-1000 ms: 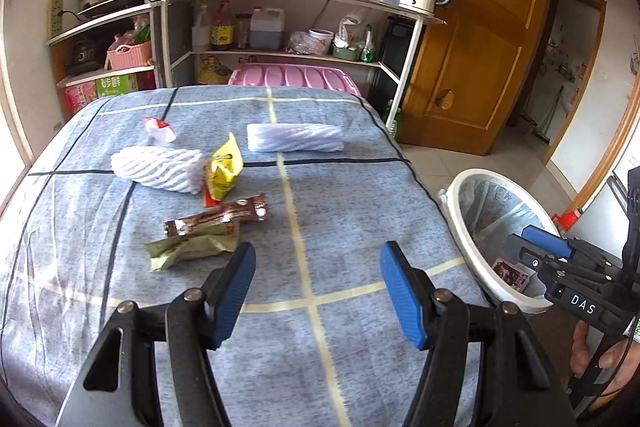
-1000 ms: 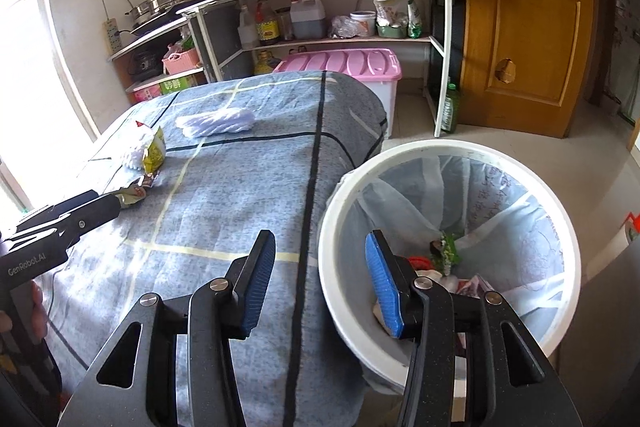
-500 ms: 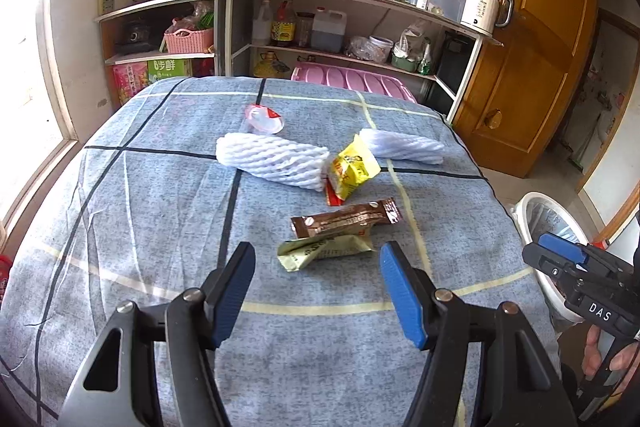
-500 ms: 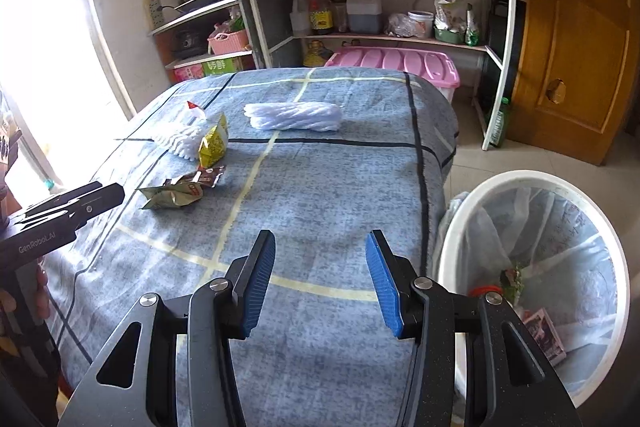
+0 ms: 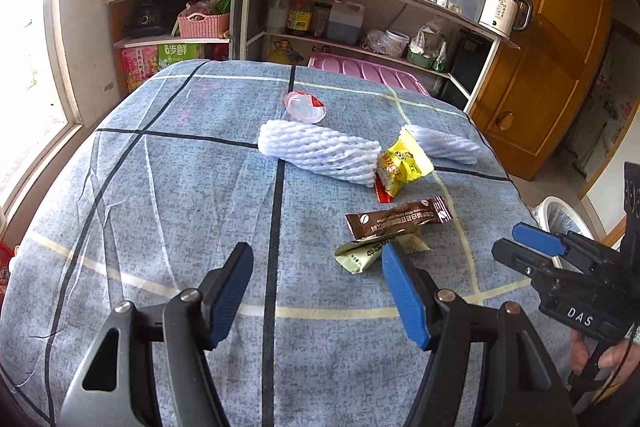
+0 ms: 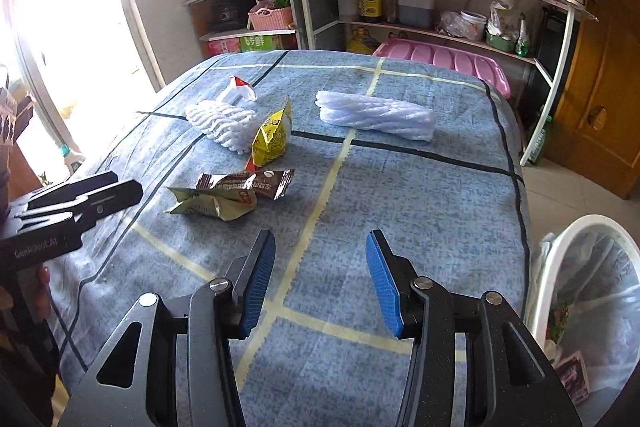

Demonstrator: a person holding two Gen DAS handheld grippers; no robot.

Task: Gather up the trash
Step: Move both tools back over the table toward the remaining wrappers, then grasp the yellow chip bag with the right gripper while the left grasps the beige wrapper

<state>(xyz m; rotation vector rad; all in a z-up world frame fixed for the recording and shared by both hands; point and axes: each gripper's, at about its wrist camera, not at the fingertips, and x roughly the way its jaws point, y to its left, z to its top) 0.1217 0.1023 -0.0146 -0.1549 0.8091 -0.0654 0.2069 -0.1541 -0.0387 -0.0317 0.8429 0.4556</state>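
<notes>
Hovering over the blue tablecloth (image 5: 160, 187), the left gripper (image 5: 316, 267) and right gripper (image 6: 320, 259) gape wide, empty, near the brown wrapper (image 5: 396, 219) and green wrapper (image 5: 360, 253).

The right gripper (image 5: 538, 245) carries the white letters "DAS" on its black body. The left gripper (image 6: 86, 193) shows grey print starting with "Gen"; the rest is unclear. The brown wrapper (image 5: 398, 221) has print too small to read.
</notes>
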